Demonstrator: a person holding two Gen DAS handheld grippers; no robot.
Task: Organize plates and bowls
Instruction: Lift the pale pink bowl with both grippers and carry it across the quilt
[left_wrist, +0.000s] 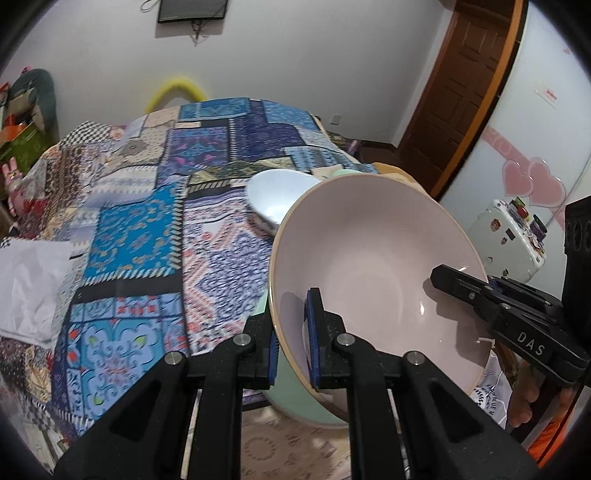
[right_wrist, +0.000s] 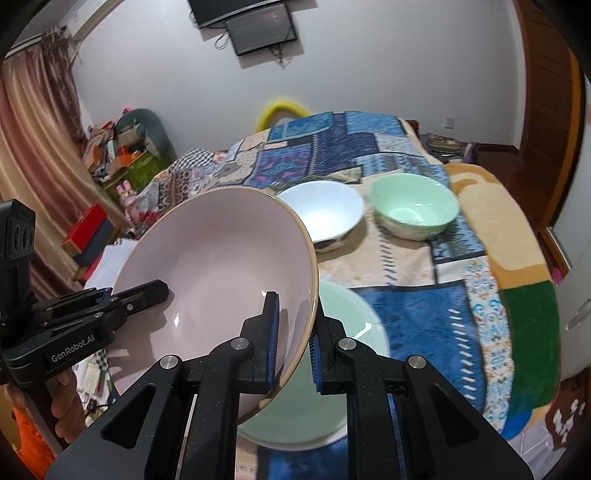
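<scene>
We have the pink bowl (right_wrist: 218, 273) pinched at the rim from both sides: left gripper (left_wrist: 291, 343) clamped on its left edge, right gripper (right_wrist: 291, 347) clamped on the right edge, one finger inside and one outside on each. The bowl is off the bed, tilted, mouth toward the cameras.

Handling, our read: glazed ceramic, stiff, slick, probably fairly heavy for a rim pinch, chips if knocked. Opposite rim points are the sensible hold; a one-sided grip would likely let it swing. Keep both clamps tight and level it before setting down.

Just under and behind it sits a pale green dish (right_wrist: 332, 369), wide and shallow, plate or bowl we can't tell, on the patchwork bed cover (right_wrist: 417, 306). It looks like a plausible nest target, so watch for rim-on-rim contact.

Further out: white bowl (right_wrist: 325, 210), then green bowl (right_wrist: 413, 206) just beside it, apart, both upright.

Count:
- pink bowl: one
- pale green dish: one
- white bowl: one
- green bowl: one

Four pieces in view.
</scene>
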